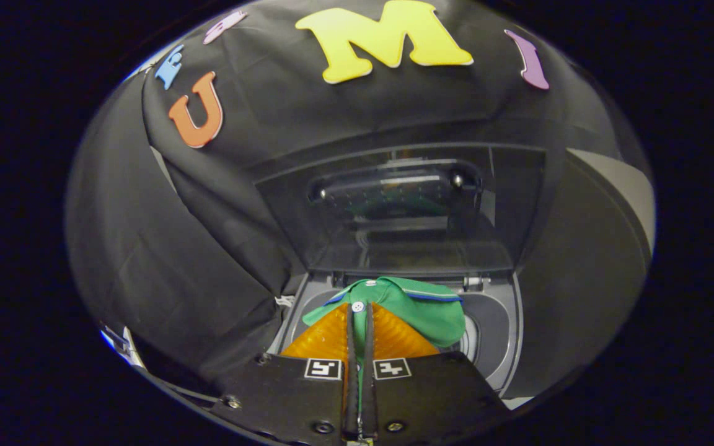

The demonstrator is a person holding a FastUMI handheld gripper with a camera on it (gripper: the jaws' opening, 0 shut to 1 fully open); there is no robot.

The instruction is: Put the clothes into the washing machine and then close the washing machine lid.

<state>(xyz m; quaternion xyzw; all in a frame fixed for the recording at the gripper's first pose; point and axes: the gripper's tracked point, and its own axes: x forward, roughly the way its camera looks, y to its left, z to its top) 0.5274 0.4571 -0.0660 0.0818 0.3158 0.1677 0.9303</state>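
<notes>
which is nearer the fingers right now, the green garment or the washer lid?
The green garment: it is pinched between the gripper fingers, hanging over the washing machine opening. The lid stands raised open well beyond them.

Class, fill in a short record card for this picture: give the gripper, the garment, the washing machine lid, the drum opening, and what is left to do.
gripper: fingers nearly together, pinching the garment
garment: green shirt with a white button, held between the fingers, above the drum opening
washing machine lid: raised open, standing behind the opening
drum opening: just beyond the fingers, partly covered by the shirt
left to do: release shirt into drum, close lid
</notes>
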